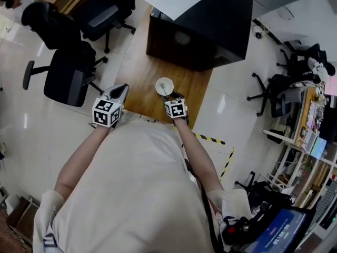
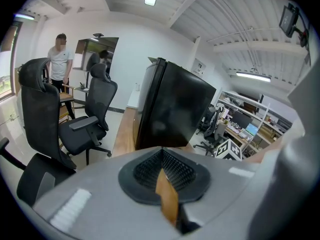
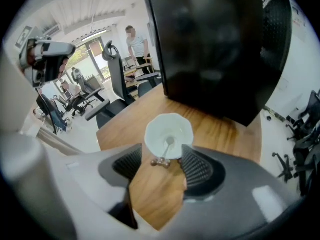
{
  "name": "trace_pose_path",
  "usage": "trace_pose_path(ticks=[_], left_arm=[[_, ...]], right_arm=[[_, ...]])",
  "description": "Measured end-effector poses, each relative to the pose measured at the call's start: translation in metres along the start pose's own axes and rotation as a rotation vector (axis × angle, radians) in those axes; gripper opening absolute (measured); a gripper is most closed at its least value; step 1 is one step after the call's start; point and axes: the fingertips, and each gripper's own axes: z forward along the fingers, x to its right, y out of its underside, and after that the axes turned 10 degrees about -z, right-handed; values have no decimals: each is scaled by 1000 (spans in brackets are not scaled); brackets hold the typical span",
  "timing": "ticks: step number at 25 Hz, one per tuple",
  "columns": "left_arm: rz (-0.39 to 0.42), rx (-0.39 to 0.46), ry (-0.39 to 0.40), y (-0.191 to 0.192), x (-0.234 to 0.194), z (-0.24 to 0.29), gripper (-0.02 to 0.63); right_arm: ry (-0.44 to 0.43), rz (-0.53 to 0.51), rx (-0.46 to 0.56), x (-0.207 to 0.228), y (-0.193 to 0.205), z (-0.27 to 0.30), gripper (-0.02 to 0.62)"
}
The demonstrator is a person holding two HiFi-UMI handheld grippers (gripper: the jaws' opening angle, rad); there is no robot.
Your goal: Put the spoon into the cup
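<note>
Spoon (image 3: pixel 165 152) inside white cup (image 3: pixel 153 133)

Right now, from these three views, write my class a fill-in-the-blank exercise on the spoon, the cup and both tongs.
1. The small metal spoon rests with its bowl ___ the white faceted cup.
2. The cup stands on a brown table made of ___.
3. The right tongs are ___, with the spoon's handle end untouched between their jaws.
4. The left tongs are ___ and hold nothing.
Missing words: inside; wood; open; shut.
</note>
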Motion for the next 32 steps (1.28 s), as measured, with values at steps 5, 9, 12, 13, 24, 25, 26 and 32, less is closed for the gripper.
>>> trace_pose_path(ticks=[5, 9, 12, 13, 24, 25, 26, 32], left_arm=[[-23, 22, 29, 0, -17, -3, -23], [-45, 29, 78, -2, -20, -3, -23], [-42, 25, 117, -5, -25, -4, -23], [-40, 23, 130, -5, -27, -4, -23], [-16, -4, 250, 2, -42, -30, -23], [-17, -6, 258, 3, -42, -32, -23], [-19, -10, 266, 5, -43, -35, -23], [-21, -39, 284, 27, -46, -45, -23]], right_arm=[[-2, 33, 149, -17, -52, -26, 250], [-27, 66, 342, -41, -114, -77, 250], [-30, 71, 457, -66, -155, -103, 250], [-31, 69, 484, -74, -165, -108, 249], [41, 95, 570, -138, -184, -130, 221], [50, 105, 573, -139, -182, -131, 216], [58, 116, 578, -141, -180, -133, 212], [76, 147, 582, -159, -163, -138, 195]])
